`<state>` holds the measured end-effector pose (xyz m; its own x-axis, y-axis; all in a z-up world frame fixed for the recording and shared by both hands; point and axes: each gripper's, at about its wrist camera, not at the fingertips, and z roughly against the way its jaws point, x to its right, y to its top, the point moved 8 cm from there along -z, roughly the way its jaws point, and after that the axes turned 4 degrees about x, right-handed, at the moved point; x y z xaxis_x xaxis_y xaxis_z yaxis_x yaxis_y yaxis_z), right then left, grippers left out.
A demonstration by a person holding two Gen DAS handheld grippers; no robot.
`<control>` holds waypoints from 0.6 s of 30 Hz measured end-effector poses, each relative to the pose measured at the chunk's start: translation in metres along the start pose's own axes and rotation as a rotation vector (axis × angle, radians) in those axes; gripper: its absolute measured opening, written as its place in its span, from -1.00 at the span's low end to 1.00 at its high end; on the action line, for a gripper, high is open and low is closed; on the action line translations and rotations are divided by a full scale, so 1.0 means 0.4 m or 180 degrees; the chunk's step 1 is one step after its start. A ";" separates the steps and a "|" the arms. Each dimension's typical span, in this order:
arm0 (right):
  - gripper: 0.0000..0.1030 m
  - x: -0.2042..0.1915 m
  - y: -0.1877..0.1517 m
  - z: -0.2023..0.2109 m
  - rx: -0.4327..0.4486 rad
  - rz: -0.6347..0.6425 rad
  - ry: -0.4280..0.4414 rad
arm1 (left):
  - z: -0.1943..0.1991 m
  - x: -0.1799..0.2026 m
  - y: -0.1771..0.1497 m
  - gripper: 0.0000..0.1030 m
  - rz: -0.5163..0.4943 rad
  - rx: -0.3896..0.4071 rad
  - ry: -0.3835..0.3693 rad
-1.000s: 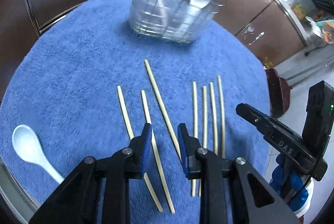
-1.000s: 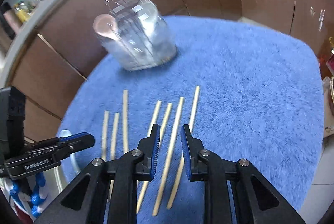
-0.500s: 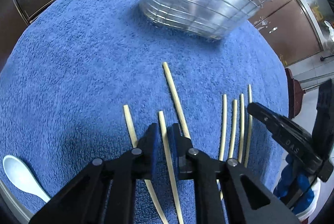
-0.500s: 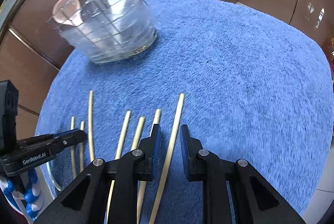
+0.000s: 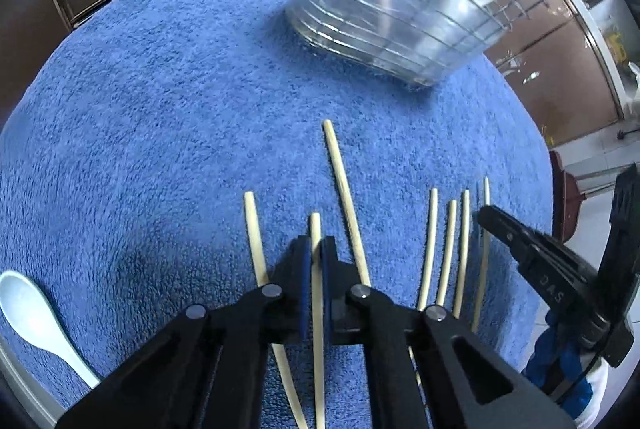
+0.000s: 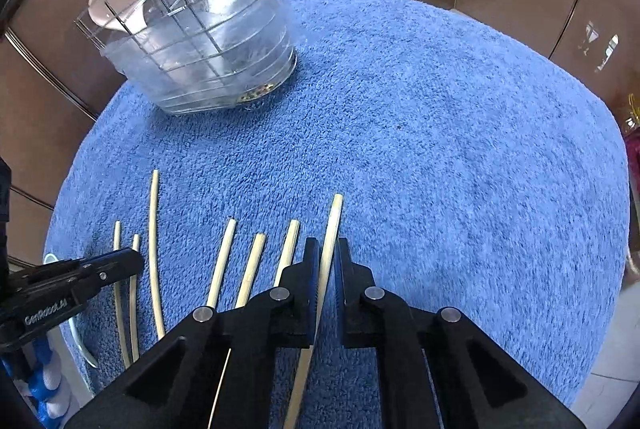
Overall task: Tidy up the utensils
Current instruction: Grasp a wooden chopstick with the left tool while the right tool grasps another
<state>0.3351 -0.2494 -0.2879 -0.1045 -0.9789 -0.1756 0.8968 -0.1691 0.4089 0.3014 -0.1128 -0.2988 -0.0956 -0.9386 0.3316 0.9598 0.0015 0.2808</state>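
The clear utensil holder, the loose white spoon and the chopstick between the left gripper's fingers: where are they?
clear utensil holder (image 6: 224,69), right wrist view, front wall.
white spoon (image 5: 24,303), left wrist view, bowl.
chopstick (image 5: 315,241), left wrist view, shaft just past the fingertips.
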 end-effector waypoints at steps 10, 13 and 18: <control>-0.90 0.031 -0.048 0.215 0.0550 0.0016 0.0242 | 0.201 0.028 -0.035 -0.91 -0.0254 0.0588 -0.0356; -0.90 0.018 -0.061 0.279 0.0701 0.0053 0.0268 | 0.261 0.035 -0.056 -0.91 -0.0299 0.0748 -0.0418; -0.90 0.002 -0.101 0.388 0.0969 0.0090 0.0342 | 0.332 0.081 -0.081 -0.91 -0.0317 0.0991 -0.0512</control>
<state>0.2321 -0.2613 -0.1657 -0.0210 -0.9688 -0.2471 0.7271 -0.1844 0.6613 0.2321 -0.0973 -0.1776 -0.2486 -0.8731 0.4193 0.8197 0.0410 0.5713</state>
